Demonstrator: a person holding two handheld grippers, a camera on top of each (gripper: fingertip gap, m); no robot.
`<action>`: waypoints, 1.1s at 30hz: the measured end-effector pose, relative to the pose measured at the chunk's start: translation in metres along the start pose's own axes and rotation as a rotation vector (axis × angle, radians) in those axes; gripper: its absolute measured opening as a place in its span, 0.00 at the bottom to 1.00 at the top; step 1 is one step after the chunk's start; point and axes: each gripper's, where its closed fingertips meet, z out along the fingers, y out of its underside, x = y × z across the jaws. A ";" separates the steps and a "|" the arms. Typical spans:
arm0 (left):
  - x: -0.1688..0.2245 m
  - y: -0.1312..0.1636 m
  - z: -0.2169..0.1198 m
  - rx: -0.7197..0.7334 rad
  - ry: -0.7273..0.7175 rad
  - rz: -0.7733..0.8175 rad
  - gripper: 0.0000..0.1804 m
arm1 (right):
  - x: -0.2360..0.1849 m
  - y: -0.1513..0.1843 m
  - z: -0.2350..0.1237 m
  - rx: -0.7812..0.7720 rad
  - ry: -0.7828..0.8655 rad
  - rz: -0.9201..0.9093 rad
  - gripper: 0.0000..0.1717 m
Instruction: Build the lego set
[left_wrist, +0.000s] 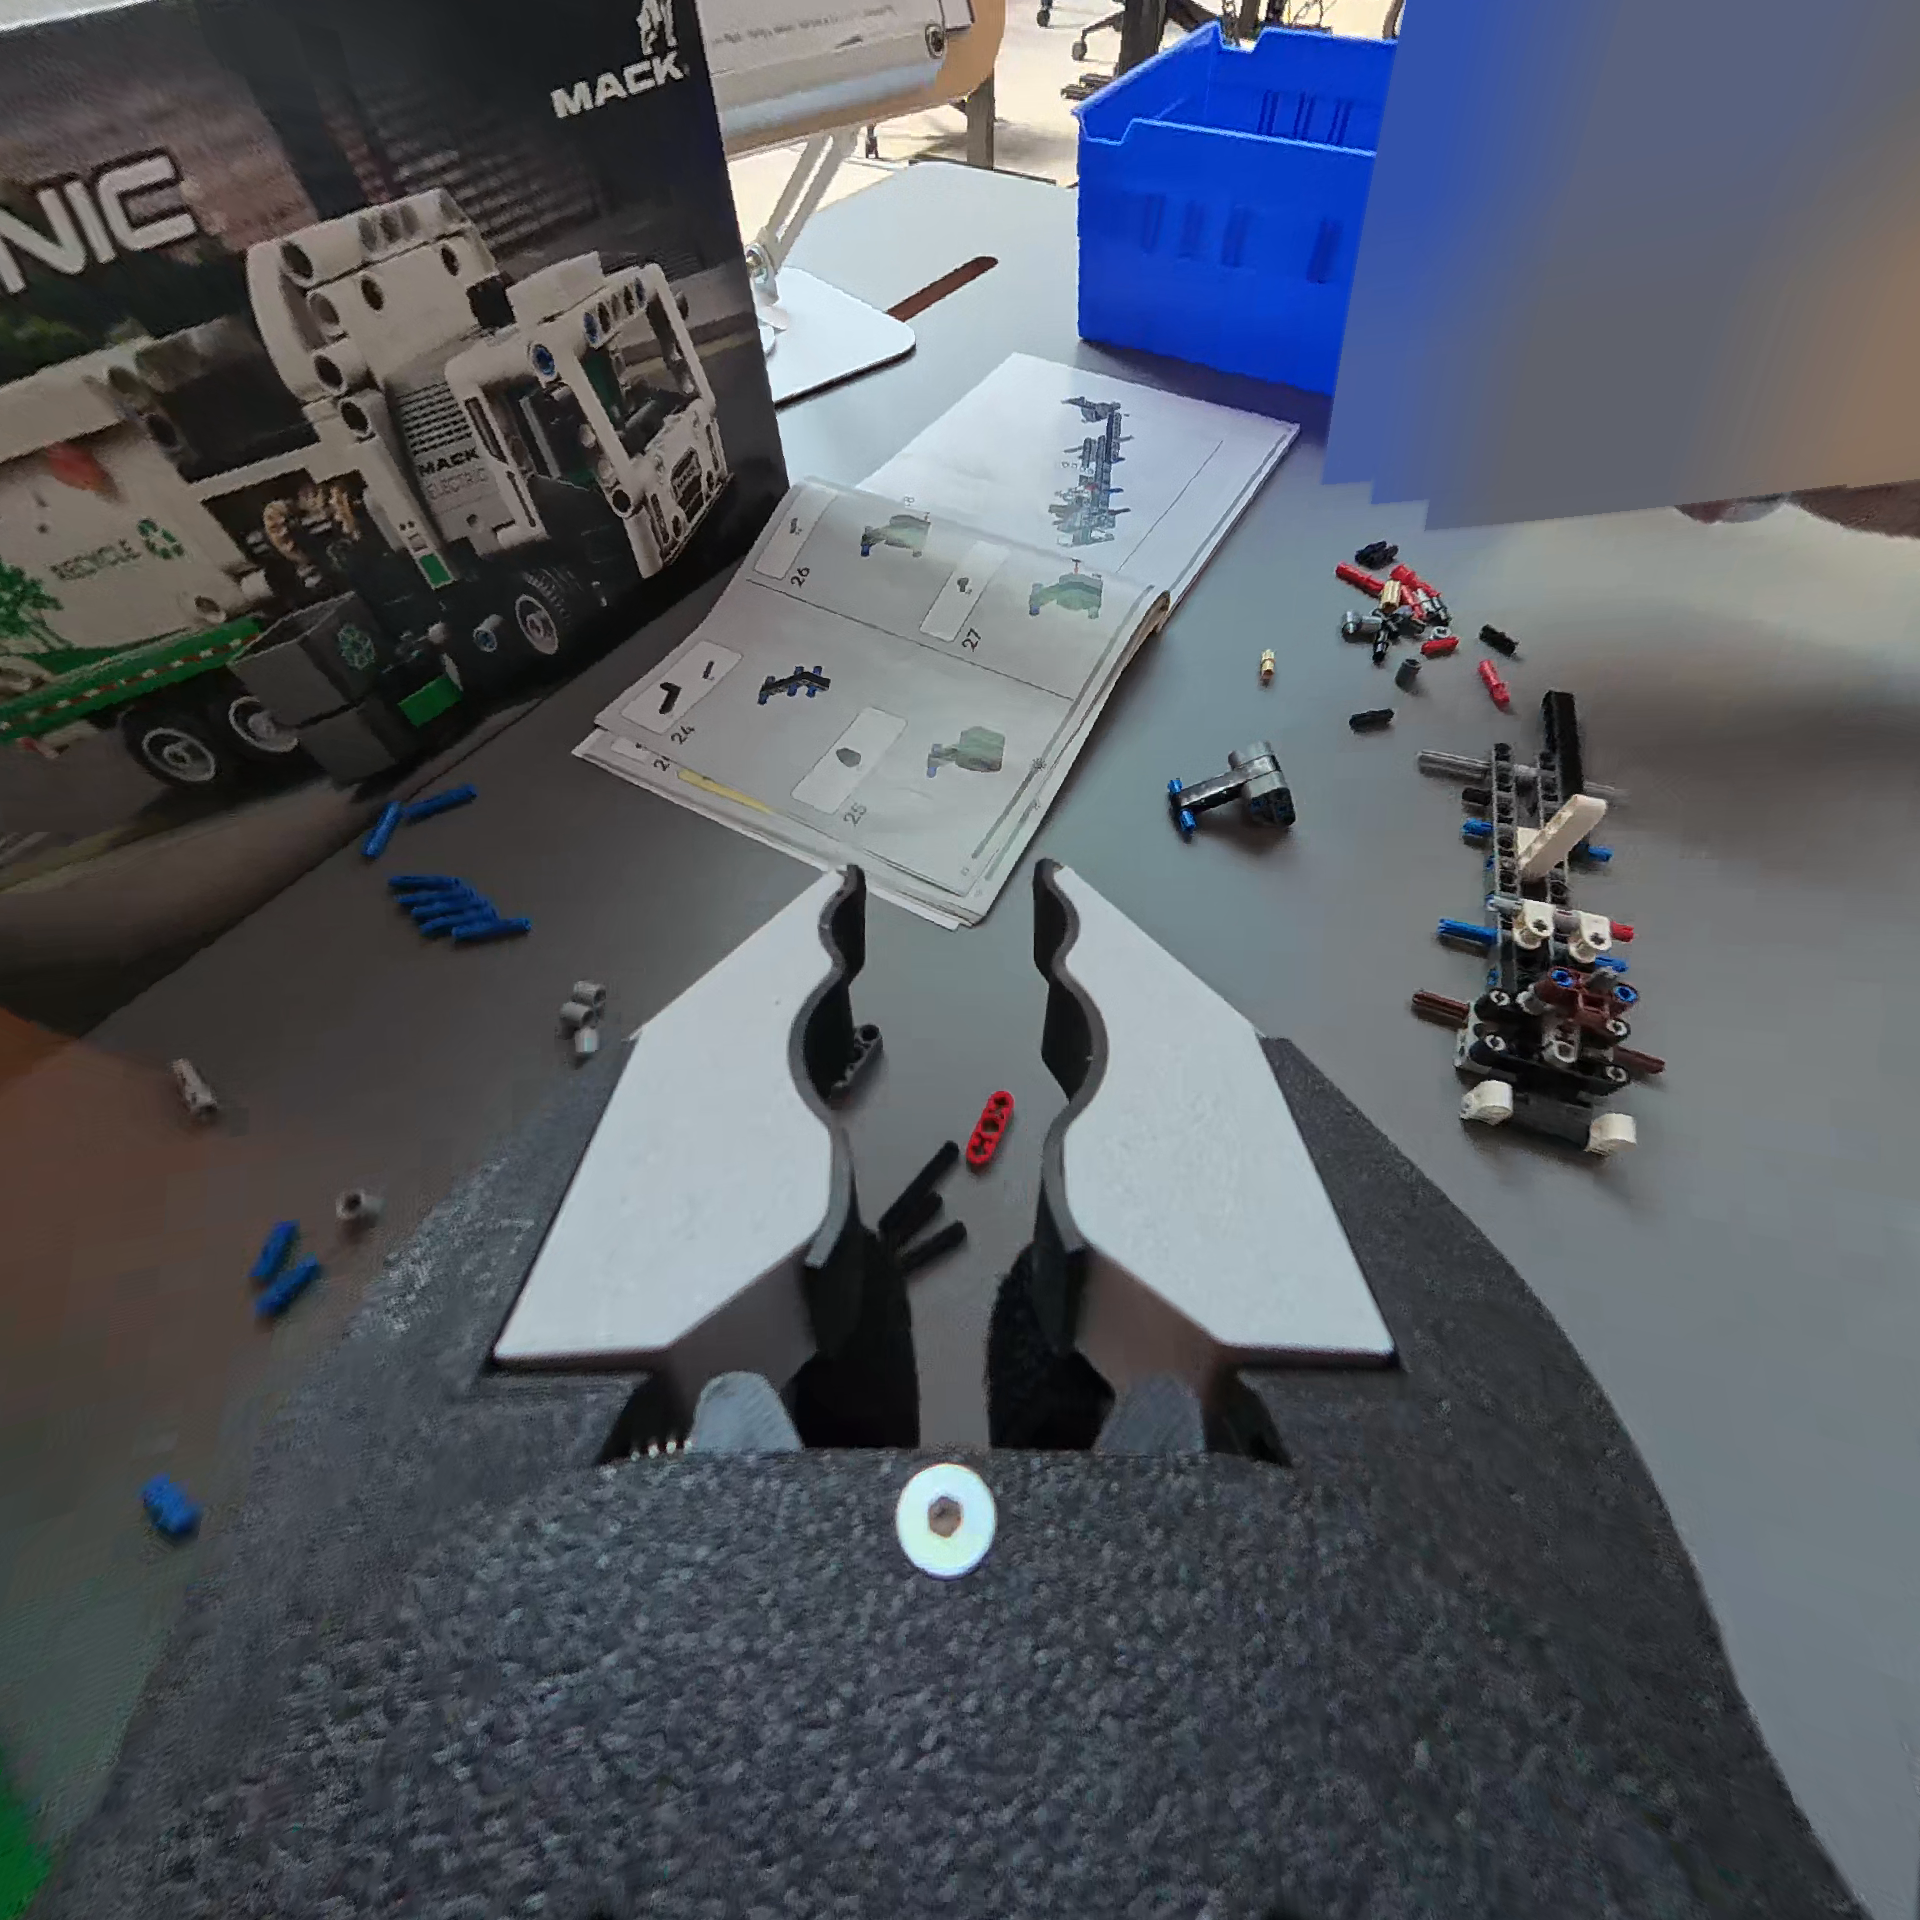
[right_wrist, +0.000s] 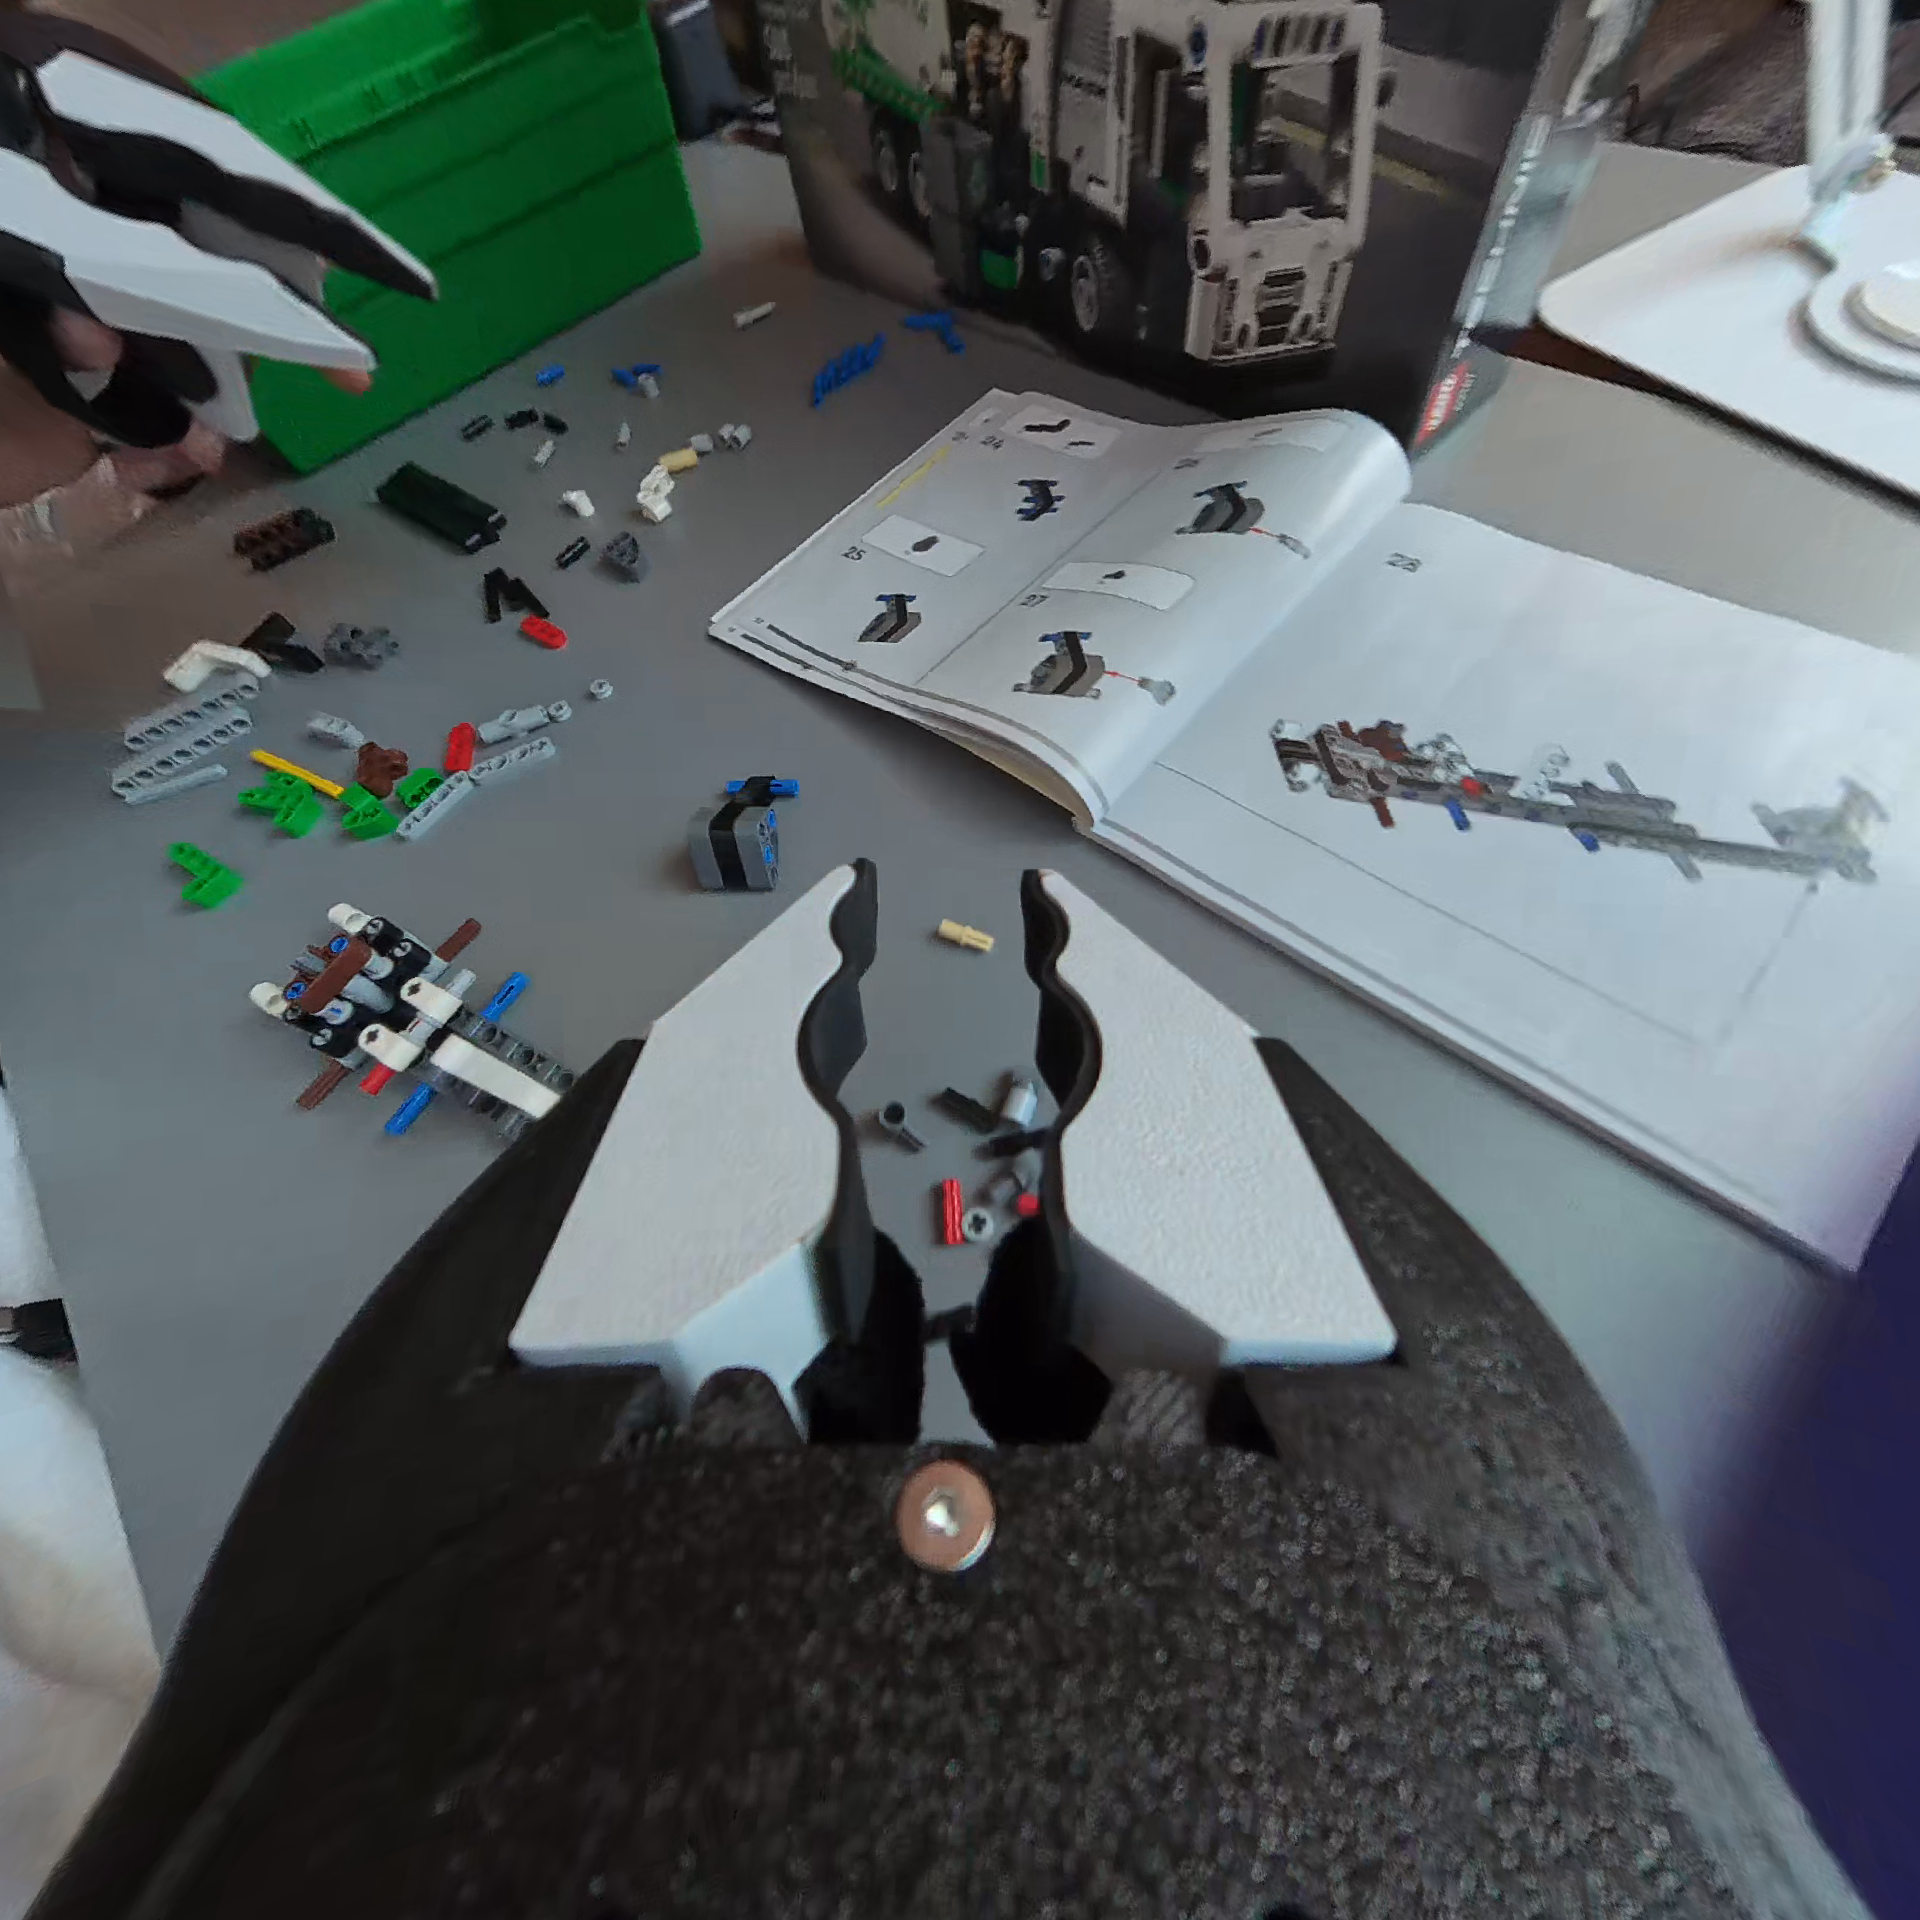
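Right wrist view: right gripper (right_wrist: 948, 883) fingers apart, empty, tan pin (right_wrist: 966, 936) on counter (right_wrist: 644, 935) between tips. Left gripper (left_wrist: 948, 883) fingers apart too, red beam (left_wrist: 989, 1128) lying between them. Half-built chassis (right_wrist: 400, 1023) sits off left.

Soft daylight, faint shadows, blurred wide-angle edges.

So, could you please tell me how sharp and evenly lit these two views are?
Left wrist view: the booklet is fairly sharp, the table shows soft glare at right, and straight edges bow from the wide lens. Right wrist view: the truck box and the other tongs look smeared.
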 end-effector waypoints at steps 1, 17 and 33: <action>0.000 0.003 -0.008 0.002 -0.007 -0.034 0.17 | 0.004 0.003 -0.010 0.030 0.021 0.030 0.16; 0.030 0.056 -0.074 0.030 -0.230 -0.157 0.13 | -0.011 0.040 -0.059 0.249 0.183 0.135 0.15; 0.033 0.070 -0.061 -0.033 -0.197 -0.192 0.08 | -0.025 0.048 -0.055 0.194 0.260 -0.016 0.11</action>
